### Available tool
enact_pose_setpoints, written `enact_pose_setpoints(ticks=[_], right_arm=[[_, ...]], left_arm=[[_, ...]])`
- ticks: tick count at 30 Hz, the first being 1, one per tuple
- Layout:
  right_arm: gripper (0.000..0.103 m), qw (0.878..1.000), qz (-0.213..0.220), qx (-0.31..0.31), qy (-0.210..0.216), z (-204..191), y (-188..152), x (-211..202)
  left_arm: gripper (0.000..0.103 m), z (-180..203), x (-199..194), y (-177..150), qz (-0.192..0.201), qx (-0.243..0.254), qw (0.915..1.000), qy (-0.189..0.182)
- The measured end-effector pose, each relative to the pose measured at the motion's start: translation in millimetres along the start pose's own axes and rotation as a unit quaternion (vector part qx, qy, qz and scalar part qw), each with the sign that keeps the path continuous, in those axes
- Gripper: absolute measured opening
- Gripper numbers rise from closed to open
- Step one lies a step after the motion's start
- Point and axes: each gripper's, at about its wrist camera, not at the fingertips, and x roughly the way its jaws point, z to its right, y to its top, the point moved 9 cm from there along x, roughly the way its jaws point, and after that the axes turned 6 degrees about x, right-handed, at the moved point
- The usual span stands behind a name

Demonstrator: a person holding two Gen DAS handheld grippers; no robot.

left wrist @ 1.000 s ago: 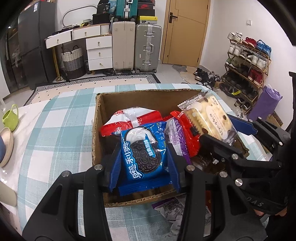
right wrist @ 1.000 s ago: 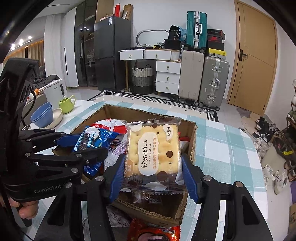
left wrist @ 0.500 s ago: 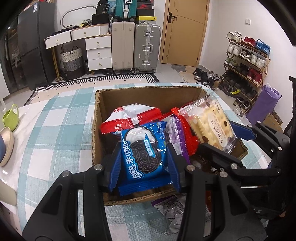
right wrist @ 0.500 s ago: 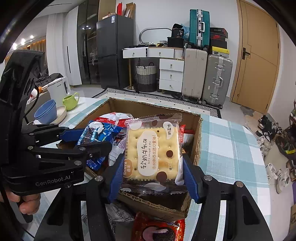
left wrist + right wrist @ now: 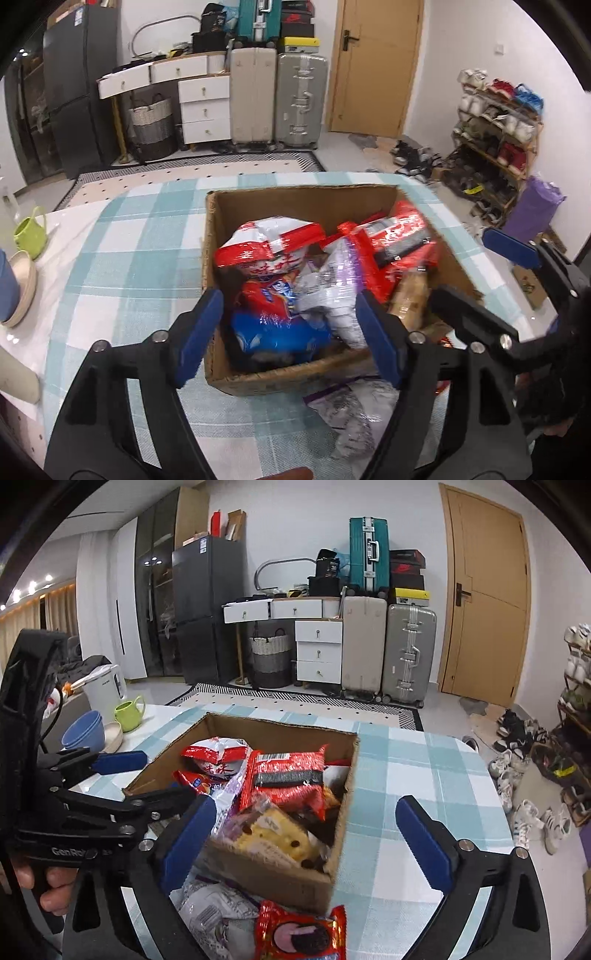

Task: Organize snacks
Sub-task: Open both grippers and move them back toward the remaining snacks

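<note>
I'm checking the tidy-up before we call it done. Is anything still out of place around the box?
Yes. Two packets still lie on the table in front of the cardboard box: a red cookie packet and a crumpled silver-purple wrapper. Inside, the yellow cracker pack lies tilted.

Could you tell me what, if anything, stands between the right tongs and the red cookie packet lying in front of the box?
Nothing visible does. The red packet lies on the table just before the box, beside a purple-white packet, below the open right tongs, which hold nothing.
</note>
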Motion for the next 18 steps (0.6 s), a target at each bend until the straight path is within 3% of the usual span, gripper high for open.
enact_pose_setpoints(ticks=[2,4,9,18], right_arm=[[0.102,1.000,-0.012,0.007,0.001,6,-4,-6],[0.102,1.000,-0.021,0.014,-0.002,10,-9,-12],[0.102,0.999,-0.036,0.038,-0.003,23,-27,-32],[0.102,0.995,-0.066,0.076,-0.010,46,-59,-46]], left_arm=[[0.087,-2,-11,0,0.008,0.001,1.0000,0.002],[0.103,-5,-21,1,0.016,0.003,0.9998,0.015],[0.102,-7,-50,-6,0.027,-0.010,0.9995,0.009],[0.102,-15,-71,-40,0.006,-0.034,0.9994,0.010]])
